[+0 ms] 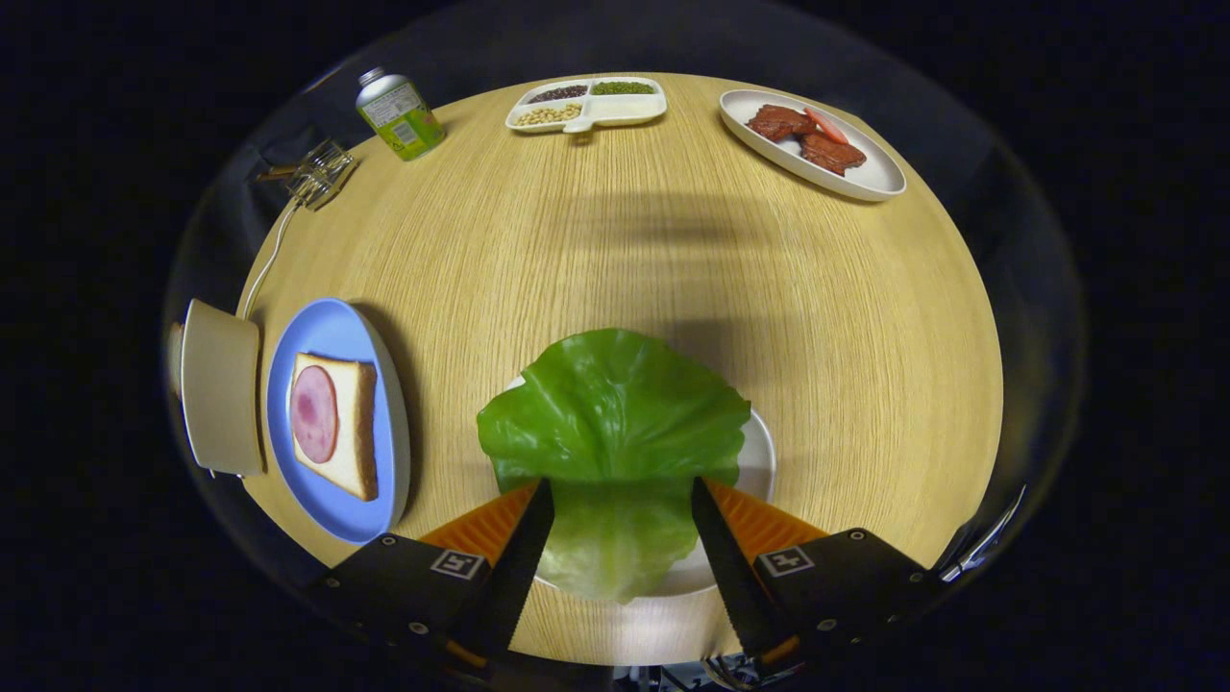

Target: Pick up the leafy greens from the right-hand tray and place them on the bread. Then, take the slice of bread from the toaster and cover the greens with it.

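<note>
Gripper view, looking forward along the two fingers of the tool (623, 490) over a round, wood-grain desk (615, 250). The fingers are spread apart, one at each side of a large lettuce leaf (615, 423), and neither can be seen to press on it. The leaf lies on a white plate (759, 452), which it hides for the most part; a strip of rim shows at the leaf's right side and below its pale stalk end. The stalk end lies between the fingers, and the darker, crinkled part spreads just ahead of the fingertips.

To the left of the fingers stands a blue plate (332, 336) that carries a slice of bread (357, 423) topped with a round slice of ham (314, 413). Just beyond that plate sits a cream-coloured toaster (221, 384), strongly bent by the lens; whether bread stands in its slot cannot be told. A pale cord (274, 255) runs from it toward a wire rack (322, 173) at the desk's far left rim.

Far across the desk stand a green bottle (399, 115) with a metal cap, tilted by the lens, a white divided dish (588, 104) of beans and grains too small to name, and a white oval dish (865, 173) of brown meat pieces with a red strip among them. A metal object (985, 543) at the near right edge is cut off and cannot be made out.
</note>
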`<state>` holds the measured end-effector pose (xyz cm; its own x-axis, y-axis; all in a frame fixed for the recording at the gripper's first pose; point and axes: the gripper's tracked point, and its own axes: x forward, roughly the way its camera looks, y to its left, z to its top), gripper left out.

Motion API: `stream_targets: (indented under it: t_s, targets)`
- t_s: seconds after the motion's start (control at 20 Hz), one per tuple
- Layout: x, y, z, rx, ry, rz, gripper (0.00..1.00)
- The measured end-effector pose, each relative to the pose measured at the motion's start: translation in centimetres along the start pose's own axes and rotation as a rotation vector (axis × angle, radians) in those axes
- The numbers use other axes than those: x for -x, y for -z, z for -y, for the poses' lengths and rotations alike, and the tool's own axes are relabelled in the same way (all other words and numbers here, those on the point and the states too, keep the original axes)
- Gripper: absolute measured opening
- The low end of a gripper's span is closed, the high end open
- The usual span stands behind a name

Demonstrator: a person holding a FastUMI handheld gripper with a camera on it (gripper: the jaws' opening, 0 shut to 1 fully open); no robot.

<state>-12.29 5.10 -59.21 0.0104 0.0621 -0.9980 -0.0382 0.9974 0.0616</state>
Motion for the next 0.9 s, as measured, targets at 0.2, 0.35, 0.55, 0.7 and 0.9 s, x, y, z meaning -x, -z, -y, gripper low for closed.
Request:
stream_targets:
  t_s: [0.2,0.35,0.55,0.7,0.9]
  targets:
    - [-0.2,-0.1,0.3,-0.04,0.029,-0.022,0.73]
    - [-0.1,-0.2,0.8,-0.059,0.027,-0.025,0.55]
    - [0.0,-0.1,1.7,-0.094,0.017,-0.016,0.27]
    - [0.0,-0.1,2.0,-0.154,0.007,-0.007,0.18]
    - [0.1,0.1,2.2,-0.181,0.024,0.003,0.08]
